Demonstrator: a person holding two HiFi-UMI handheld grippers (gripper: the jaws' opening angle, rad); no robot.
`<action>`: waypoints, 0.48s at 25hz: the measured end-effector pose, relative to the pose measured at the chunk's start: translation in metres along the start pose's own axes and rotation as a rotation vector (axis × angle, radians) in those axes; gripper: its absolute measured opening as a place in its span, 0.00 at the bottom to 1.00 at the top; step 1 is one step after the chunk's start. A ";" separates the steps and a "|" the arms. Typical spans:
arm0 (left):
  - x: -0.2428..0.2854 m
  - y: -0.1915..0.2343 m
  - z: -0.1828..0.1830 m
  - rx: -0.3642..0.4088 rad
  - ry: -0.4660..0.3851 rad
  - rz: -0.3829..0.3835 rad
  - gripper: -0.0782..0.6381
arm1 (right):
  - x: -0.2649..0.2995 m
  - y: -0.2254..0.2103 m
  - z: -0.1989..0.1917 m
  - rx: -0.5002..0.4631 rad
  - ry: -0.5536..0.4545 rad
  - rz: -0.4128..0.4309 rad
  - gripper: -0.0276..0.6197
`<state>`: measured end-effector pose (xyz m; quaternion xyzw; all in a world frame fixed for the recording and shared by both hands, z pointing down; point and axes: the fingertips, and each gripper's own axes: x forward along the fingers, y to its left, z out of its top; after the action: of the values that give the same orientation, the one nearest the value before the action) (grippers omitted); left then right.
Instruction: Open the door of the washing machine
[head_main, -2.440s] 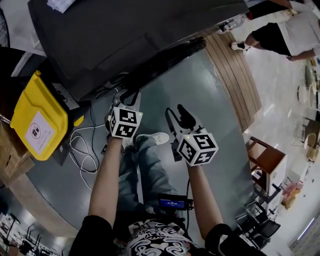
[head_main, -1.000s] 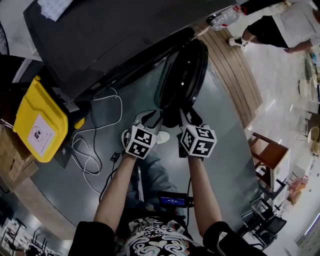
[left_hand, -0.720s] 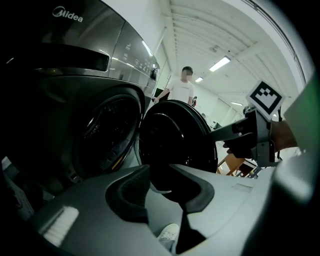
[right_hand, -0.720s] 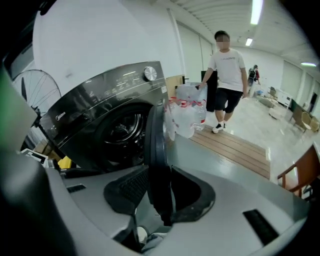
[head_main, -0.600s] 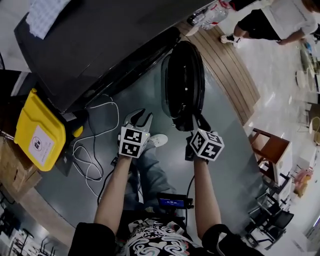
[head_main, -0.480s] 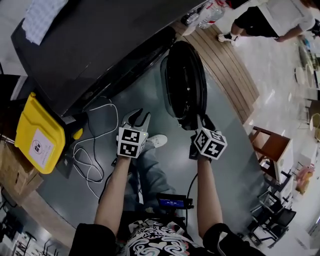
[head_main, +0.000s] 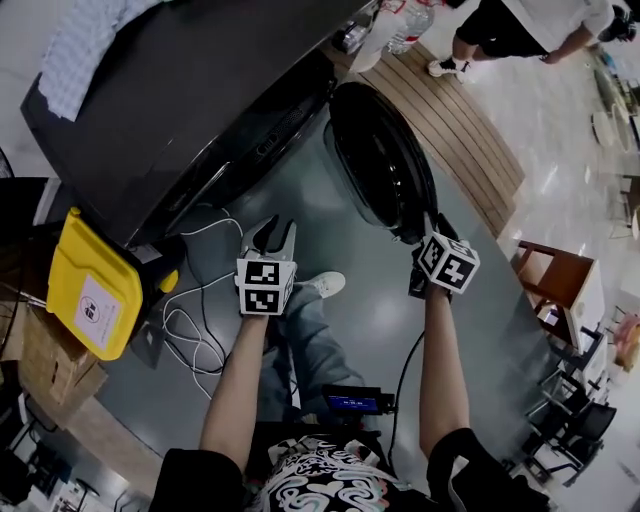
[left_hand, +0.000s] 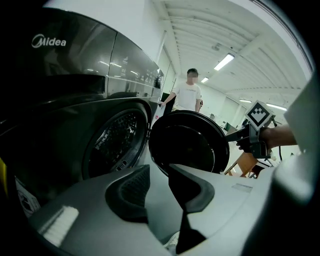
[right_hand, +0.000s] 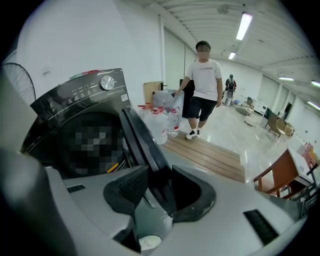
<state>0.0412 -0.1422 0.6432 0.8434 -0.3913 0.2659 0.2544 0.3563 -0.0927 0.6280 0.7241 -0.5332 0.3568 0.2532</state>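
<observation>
The dark washing machine (head_main: 190, 90) stands at the upper left, its drum opening (left_hand: 116, 145) uncovered. Its round black door (head_main: 382, 160) hangs swung well out from the front. My right gripper (head_main: 425, 232) is shut on the door's outer rim (right_hand: 142, 137), which runs between its pads; its jaws have just been closing a little onto it. My left gripper (head_main: 271, 235) hovers in front of the machine, clear of the door (left_hand: 189, 145). It is open with nothing between its jaws (left_hand: 159, 187), which have just been closing somewhat.
A yellow box (head_main: 95, 285) and loose white cables (head_main: 190, 315) lie on the floor at the left. A wooden step (head_main: 465, 115) with water bottles (right_hand: 167, 120) sits behind the door. A person (right_hand: 202, 75) stands there. A wooden chair (head_main: 555, 285) is to the right.
The door has swung further open, towards the right, with my right gripper on its rim. My left gripper has shifted only slightly.
</observation>
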 end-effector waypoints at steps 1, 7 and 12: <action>-0.003 0.001 0.004 0.005 -0.006 0.010 0.28 | 0.000 -0.003 0.001 0.007 0.001 -0.010 0.26; -0.044 -0.006 0.055 0.058 -0.089 -0.015 0.29 | -0.055 0.002 0.017 0.157 -0.121 -0.005 0.05; -0.090 -0.020 0.117 0.122 -0.205 -0.072 0.31 | -0.131 0.043 0.033 0.212 -0.233 0.138 0.05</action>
<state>0.0368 -0.1586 0.4955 0.8936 -0.3680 0.1921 0.1708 0.3008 -0.0531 0.5039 0.7448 -0.5669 0.3412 0.0868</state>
